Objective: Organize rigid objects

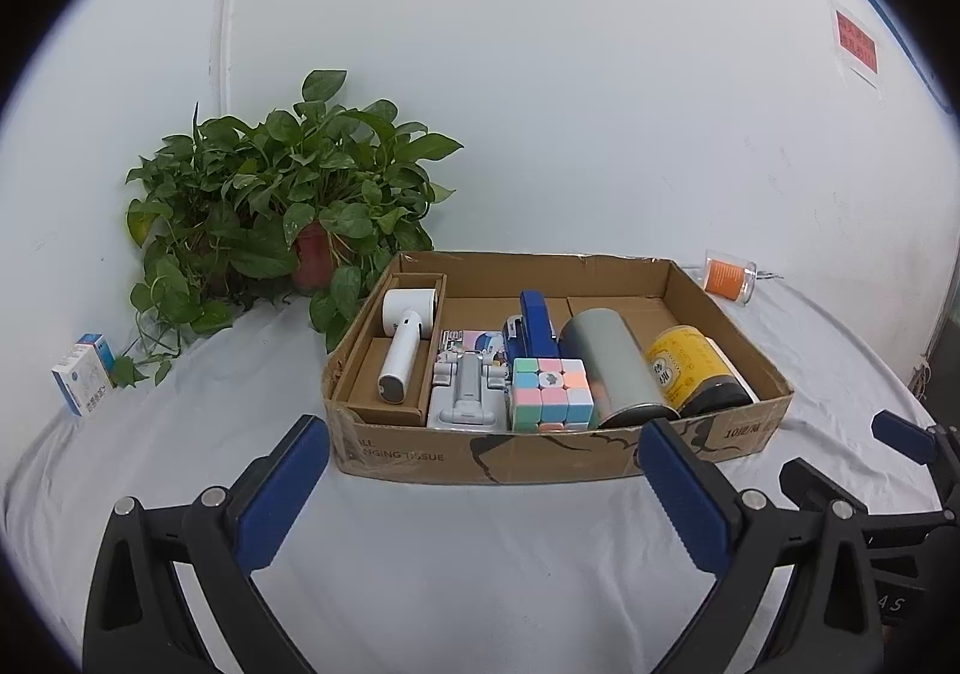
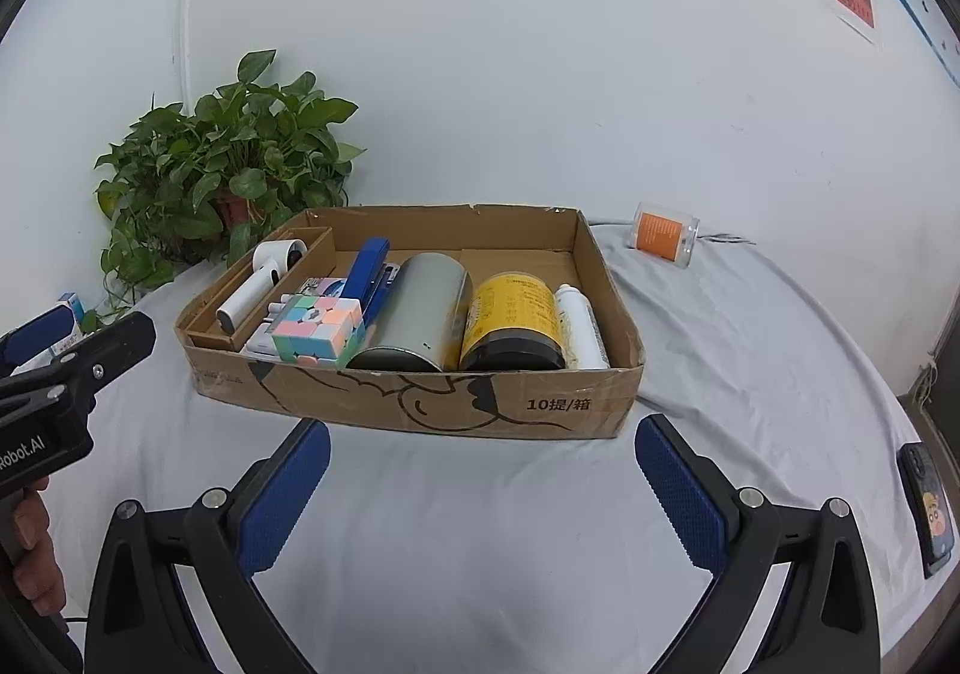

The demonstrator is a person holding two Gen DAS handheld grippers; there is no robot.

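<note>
A shallow cardboard box sits on a counter draped in white cloth, straight ahead of both grippers. The left gripper and the right gripper each hover low over bare cloth just short of the box's near wall, fingers spread wide and holding nothing.

The box looks nearly full. Seen from the left gripper, from left to right it holds a white handheld device in its own side compartment, a grey folding stand, a pastel puzzle cube with a blue stapler behind it, a grey tin lying on its side, and a yellow-labelled jar. The right gripper's view adds a white bottle against the right wall.

Judging by this, most of the sorting is done. Two items remain outside: a clear container with an orange label, far ahead and right of the right gripper, and a small blue-and-white carton, far ahead and left of the left gripper, beside a potted plant.

Free space in the box is at the back, beyond the packed front row. A phone lies near the counter's right edge.
</note>
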